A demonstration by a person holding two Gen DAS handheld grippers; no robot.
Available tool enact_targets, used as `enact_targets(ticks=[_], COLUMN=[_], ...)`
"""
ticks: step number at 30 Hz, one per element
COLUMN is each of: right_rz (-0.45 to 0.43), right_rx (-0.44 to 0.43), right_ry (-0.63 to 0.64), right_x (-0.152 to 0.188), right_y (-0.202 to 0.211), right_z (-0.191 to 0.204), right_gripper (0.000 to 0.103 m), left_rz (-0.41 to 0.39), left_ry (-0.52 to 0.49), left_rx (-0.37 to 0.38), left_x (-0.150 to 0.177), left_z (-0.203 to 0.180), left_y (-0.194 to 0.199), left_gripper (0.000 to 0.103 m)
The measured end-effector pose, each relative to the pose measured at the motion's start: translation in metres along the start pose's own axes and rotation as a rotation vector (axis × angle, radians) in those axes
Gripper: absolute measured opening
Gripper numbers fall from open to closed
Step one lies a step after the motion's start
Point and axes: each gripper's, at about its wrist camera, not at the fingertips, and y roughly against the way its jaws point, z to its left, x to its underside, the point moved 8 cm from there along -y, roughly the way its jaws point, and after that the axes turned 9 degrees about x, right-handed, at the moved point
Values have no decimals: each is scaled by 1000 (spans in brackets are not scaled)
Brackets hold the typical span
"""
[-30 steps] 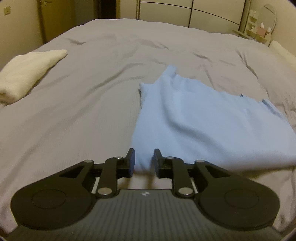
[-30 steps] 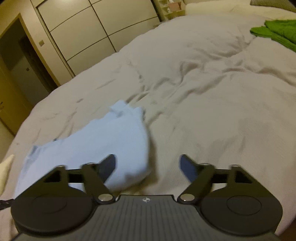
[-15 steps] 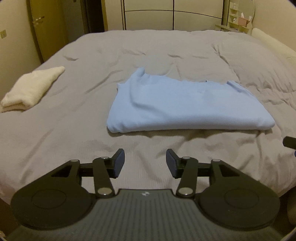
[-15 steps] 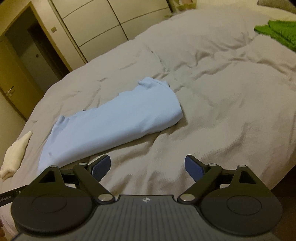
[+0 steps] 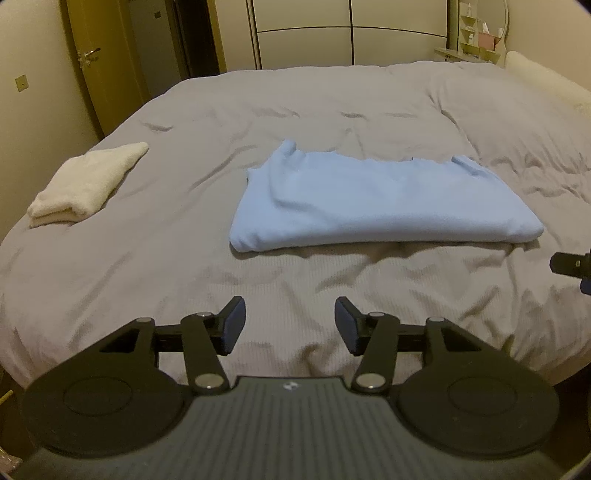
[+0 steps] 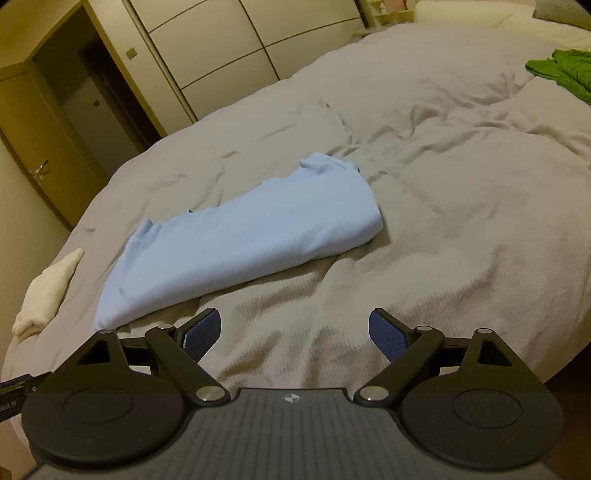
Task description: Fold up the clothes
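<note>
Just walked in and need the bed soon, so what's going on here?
Someone is folding clothes on the bed with two hand-held grippers. A light blue garment lies folded lengthwise on the grey cover, touched by neither. The left hand-held gripper is empty, its jaws opening; the right hand-held gripper is open and empty. A folded cream towel lies at one side, and a green garment waits farther up the bed.

Light: dim, warm and yellowish in both my views; I cannot see its source. Shadows: soft, one narrow band under the near edge of the light blue garment [image 5: 384, 201], shallow ones in the creases of the grey duvet [image 6: 461, 177]. Glare: only small glints on my linkage pins. Sharpness: slightly soft and grainy throughout. Distortion: strong fisheye, wardrobe panels [image 5: 351, 33] bowing, corners vignetted black.
</note>
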Motion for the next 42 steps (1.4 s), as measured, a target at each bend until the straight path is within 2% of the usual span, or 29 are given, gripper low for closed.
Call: enact_targets(ticks=[4, 11, 18, 29, 31, 35, 37, 38, 41, 42], right_rz=[1, 8, 27, 52, 45, 39, 52, 52, 60, 66], right_rx=[5, 75, 120, 130, 101, -57, -147, -198, -302, -314], right_ry=[-20, -46, 2, 25, -8, -239, -402, -484, -662, -694], right_x=[0, 0, -4, -6, -8, -14, -16, -17, -23, -24], right_y=[-2, -11, -24, -40, -43, -51, -60, -66, -83, -89], right_z=[-2, -5, 4, 6, 3, -14, -28, -35, -49, -51], right_gripper=[89, 89, 89, 89, 89, 90, 89, 87, 69, 68], left_rz=[11, 37, 71, 80, 80, 71, 64, 59, 40, 31], left_ry=[-21, -22, 2, 10, 12, 21, 19, 18, 16, 14], left_rx=[26, 74, 90, 101, 109, 129, 142, 148, 166, 171], left_x=[-2, -8, -6, -9, -11, -16, -20, -23, -34, -38], left_z=[0, 5, 11, 15, 17, 23, 25, 26, 28, 30], left_y=[-10, -38, -57, -73, -76, -84, -89, -91, -101, -105], left_gripper=[49, 49, 50, 51, 51, 52, 52, 52, 50, 49])
